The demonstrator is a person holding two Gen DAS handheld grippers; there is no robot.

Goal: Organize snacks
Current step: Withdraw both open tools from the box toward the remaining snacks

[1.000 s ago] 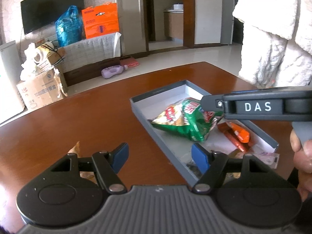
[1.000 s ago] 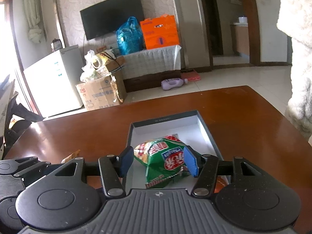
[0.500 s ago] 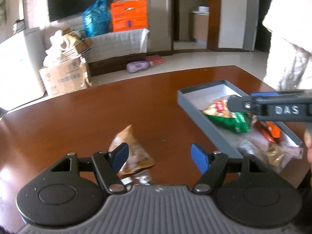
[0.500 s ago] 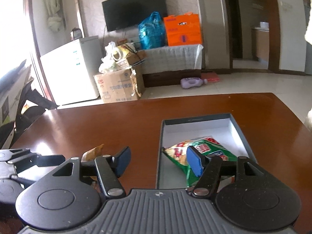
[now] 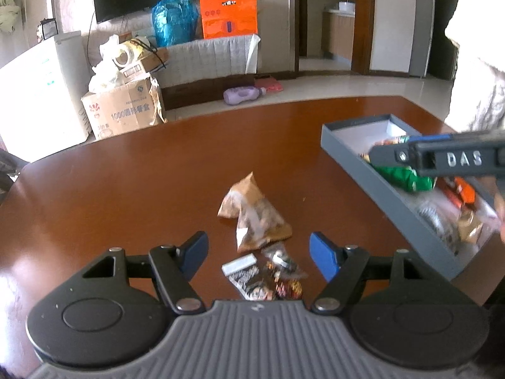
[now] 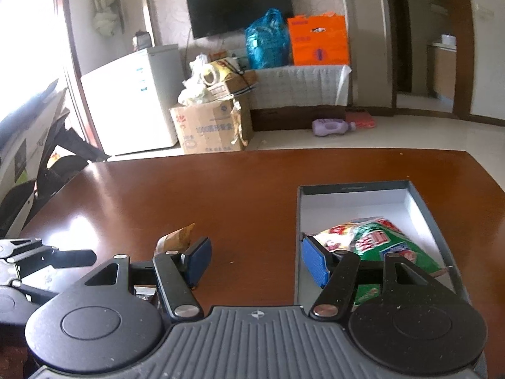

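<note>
Swinging away from the grey box (image 5: 372, 170), my left gripper (image 5: 258, 252) now hangs wide open and empty over two loose snacks: a dark foil packet (image 5: 268, 276) right under the jaws, a brown triangular pouch (image 5: 252, 218) just beyond. Both need boxing, I'd say. My right gripper (image 6: 254, 260), also spread wide and holding nothing, sits over the tabletop (image 6: 221, 195) beside the box, where the green chip bag (image 6: 382, 243) lies beyond its right finger.

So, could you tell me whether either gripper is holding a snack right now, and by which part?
Neither holds anything. The left gripper is open above the brown packet; the right gripper is open, clear of the green bag.
</note>
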